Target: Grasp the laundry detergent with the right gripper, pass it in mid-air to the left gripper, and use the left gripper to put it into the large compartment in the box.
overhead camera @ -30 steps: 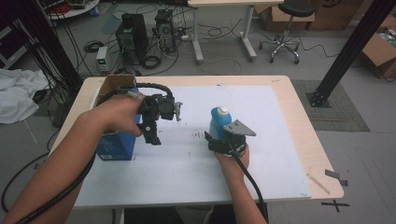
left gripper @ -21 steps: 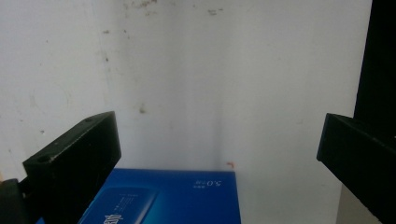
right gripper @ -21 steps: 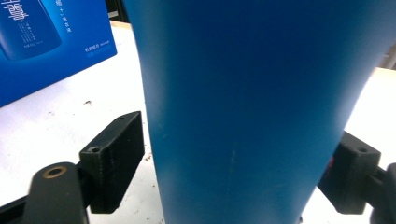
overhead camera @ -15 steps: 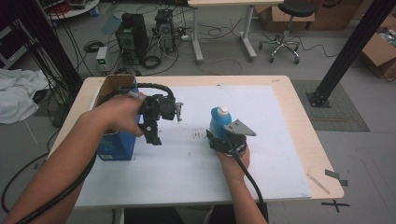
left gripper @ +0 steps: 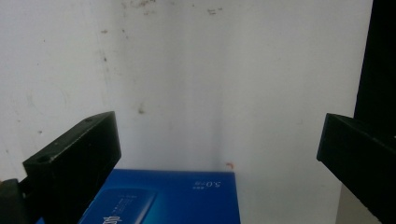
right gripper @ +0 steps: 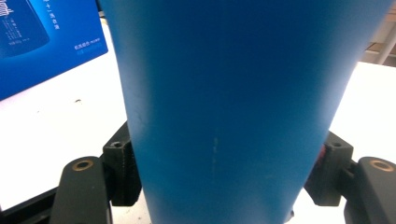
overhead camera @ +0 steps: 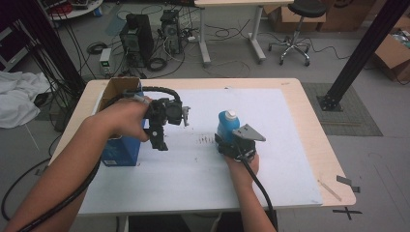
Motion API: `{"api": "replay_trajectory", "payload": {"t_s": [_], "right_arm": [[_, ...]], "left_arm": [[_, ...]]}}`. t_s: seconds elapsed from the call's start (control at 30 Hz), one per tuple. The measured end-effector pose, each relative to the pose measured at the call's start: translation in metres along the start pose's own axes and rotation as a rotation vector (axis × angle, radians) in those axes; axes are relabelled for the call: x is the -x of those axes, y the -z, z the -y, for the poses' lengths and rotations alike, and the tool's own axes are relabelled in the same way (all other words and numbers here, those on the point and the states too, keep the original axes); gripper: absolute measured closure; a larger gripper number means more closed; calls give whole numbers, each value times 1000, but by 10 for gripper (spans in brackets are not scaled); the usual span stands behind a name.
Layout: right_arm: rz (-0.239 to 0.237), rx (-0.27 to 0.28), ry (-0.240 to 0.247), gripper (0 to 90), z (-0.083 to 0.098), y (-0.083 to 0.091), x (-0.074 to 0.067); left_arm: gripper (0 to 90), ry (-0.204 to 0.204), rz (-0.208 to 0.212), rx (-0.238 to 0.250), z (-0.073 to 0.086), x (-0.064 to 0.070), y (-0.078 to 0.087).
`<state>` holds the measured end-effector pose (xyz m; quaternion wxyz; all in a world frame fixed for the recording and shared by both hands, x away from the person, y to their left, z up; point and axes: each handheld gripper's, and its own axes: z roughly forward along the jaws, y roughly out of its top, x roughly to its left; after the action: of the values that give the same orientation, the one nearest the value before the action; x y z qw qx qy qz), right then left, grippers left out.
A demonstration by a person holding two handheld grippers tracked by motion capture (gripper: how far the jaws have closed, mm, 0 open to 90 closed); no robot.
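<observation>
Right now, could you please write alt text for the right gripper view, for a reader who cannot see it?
A blue bottle stands between the right gripper jaws, whose pads press its sides after closing in. A blue box sits upper left on the white table cover.

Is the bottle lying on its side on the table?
No, the bottle stands upright on the table, white cap up, with the right gripper closed around its lower body.

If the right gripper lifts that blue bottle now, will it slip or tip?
The blue bottle looks smooth and tapered, so it might slide between the right gripper pads. It stands tall and upright, gripped low, so probably top-heavy. Rigid plastic, likely.
</observation>
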<state>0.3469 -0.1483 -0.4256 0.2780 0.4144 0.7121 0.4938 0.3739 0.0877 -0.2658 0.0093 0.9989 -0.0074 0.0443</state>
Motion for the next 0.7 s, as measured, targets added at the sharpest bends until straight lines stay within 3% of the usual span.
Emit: {"api": "replay_trajectory", "payload": {"t_s": [0.37, 0.7], "right_arm": [[4, 2, -2, 324, 2, -1, -2], [32, 4, 12, 404, 2, -1, -3]], "left_arm": [[1, 0, -3, 0, 0, 1, 0], [1, -1, -9, 2, 1, 1, 0]]}}
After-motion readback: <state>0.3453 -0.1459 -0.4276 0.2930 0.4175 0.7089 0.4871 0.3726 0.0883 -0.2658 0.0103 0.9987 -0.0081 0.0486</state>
